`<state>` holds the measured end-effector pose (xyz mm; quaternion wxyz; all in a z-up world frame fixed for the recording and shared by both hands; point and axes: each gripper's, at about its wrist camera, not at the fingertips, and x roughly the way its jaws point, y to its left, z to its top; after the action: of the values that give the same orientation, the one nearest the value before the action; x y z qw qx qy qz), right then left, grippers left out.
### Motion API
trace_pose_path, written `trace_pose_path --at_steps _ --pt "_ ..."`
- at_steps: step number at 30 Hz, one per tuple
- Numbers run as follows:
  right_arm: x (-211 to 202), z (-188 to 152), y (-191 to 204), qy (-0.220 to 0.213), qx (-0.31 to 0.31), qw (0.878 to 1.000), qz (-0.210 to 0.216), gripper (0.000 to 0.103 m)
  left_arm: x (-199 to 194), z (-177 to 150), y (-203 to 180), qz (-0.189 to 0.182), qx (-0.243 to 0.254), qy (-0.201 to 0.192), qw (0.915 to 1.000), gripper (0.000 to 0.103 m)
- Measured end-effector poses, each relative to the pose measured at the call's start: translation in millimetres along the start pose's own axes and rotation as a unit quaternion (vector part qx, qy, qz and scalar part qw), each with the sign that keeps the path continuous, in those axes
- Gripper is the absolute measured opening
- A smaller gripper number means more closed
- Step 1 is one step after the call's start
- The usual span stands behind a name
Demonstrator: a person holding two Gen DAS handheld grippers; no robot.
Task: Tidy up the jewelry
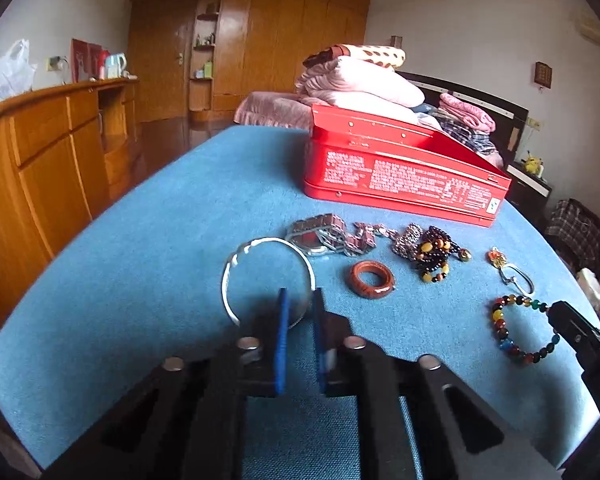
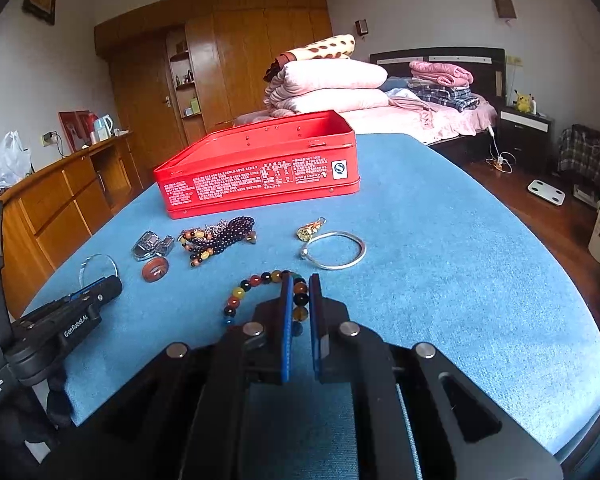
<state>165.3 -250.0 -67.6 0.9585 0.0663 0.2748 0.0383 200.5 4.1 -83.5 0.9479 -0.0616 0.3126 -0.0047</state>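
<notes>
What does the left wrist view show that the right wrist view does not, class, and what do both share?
Only the left wrist view shows the left claw closed on the thin silver bangle, with its rim between the blue pads.

Only the right wrist view shows the right claw shut on the multicoloured bead bracelet, plus the white scale on the floor.

Both show the open red tin, the brown ring and the blue tabletop.
</notes>
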Motion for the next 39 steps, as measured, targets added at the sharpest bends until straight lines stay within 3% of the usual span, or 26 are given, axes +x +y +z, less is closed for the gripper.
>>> trace_pose_path --at_steps 6,8,10,16,22,27,29,34,39 --pt "-0.6 0.9 -1.3 -0.002 0.001 1.000 0.001 0.007 -14.8 -0.4 11.1 -0.026 -0.020 -0.019 0.9993 0.011" --pt "0.0 1.2 -2.8 -0.001 0.002 1.000 0.001 0.007 -23.7 3.8 14.2 -0.029 -0.022 -0.033 0.9988 0.042" --pt "1.1 1.3 -3.3 0.000 0.003 1.000 0.001 0.007 -28.2 7.4 12.6 -0.016 -0.013 -0.045 0.9988 0.051" --pt "1.0 2.0 -3.2 -0.001 0.004 1.000 0.004 0.007 -8.8 4.1 8.4 0.001 -0.013 -0.010 0.9999 0.052" --pt "1.2 2.5 -3.9 -0.001 0.006 1.000 0.004 0.007 -8.8 0.1 6.4 0.021 -0.011 -0.012 0.9997 0.049" --pt "2.3 2.4 -5.0 -0.001 0.007 1.000 0.003 0.007 -24.7 -1.1 13.3 0.021 -0.025 -0.053 0.9981 0.050" --pt "2.9 2.2 -5.0 -0.001 0.008 1.000 0.003 0.007 -28.3 1.3 17.2 0.026 -0.028 -0.060 0.9974 0.056" --pt "3.7 1.2 -4.9 -0.002 0.005 1.000 0.004 0.007 -13.0 1.1 21.8 0.007 -0.038 -0.016 0.9991 0.057" --pt "3.5 0.5 -4.7 -0.002 0.006 1.000 0.005 0.007 -7.7 0.0 16.3 0.026 -0.022 -0.001 0.9994 0.057"
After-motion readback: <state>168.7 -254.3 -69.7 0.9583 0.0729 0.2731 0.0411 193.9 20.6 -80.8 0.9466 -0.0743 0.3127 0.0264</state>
